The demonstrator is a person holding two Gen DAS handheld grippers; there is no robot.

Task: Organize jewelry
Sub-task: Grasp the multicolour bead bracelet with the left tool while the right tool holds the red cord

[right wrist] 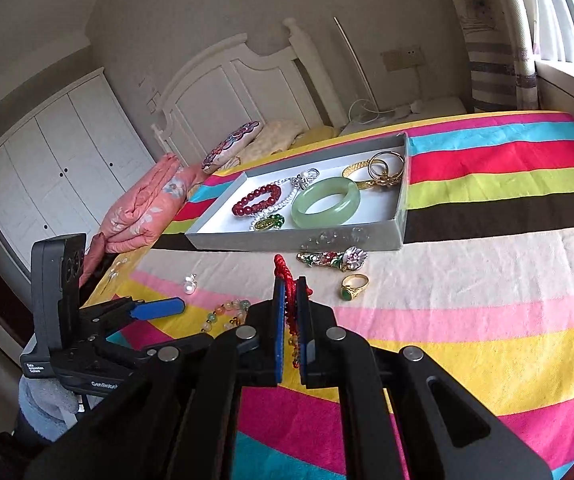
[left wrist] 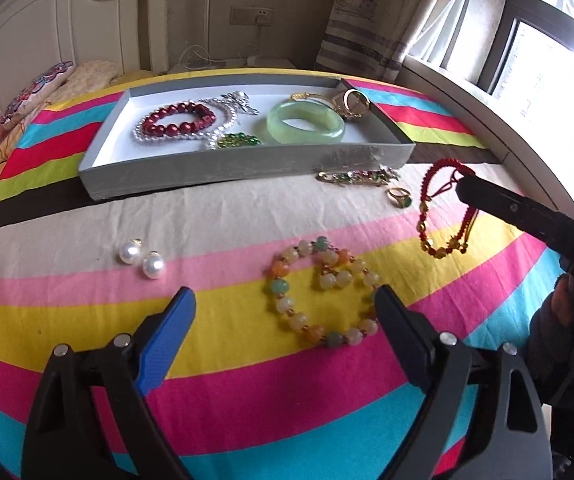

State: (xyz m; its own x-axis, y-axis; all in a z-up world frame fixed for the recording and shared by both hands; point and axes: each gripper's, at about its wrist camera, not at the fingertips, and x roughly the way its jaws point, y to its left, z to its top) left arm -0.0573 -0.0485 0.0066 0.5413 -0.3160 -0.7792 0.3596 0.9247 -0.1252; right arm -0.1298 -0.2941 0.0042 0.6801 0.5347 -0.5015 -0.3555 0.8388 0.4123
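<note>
Two claws are in frame, both over the striped bed.

Left wrist view: the left claw point(left wrist: 283, 300) hangs low over the bedspread point(left wrist: 227, 392), jaws spread wide with nothing between them, blue pad showing on the left finger. The pastel bead bracelet point(left wrist: 323, 296) lies flat just ahead, its right side touching or just beside the right fingertip; cannot tell which. Two pearl earrings point(left wrist: 143, 259) lie to the left, apart from the claw. The right claw point(left wrist: 463, 184) enters from the right edge, angled down and leftward, tip pinching the red cord bracelet point(left wrist: 445, 216), which dangles below it. Letters "DAS" read on its body. The gold ring with green stone point(left wrist: 400, 196) and the enamel brooch point(left wrist: 357, 177) lie between the cord and the grey tray point(left wrist: 207, 174). The brooch is just beside the tray's near wall. Open bedspread lies left of the earrings and in front of the tray.

Right wrist view: the right claw point(right wrist: 291, 292) points toward the tray point(right wrist: 287, 240), jaws nearly together, clamped on the red cord bracelet point(right wrist: 287, 280); its knot stands above the tips and beads hang between the pads. The left claw point(right wrist: 159, 307) sits lower left, nearly level. Its housing reads "GenRobo…" and a small label "Data Acquisition System", partly blurred. In the tray: the jade bangle point(right wrist: 325, 202), red bead bracelet point(right wrist: 257, 199), gold pieces at the far right end. Bare floor remains at the tray's near left corner. The bed's right half is unoccupied stripes.
</note>
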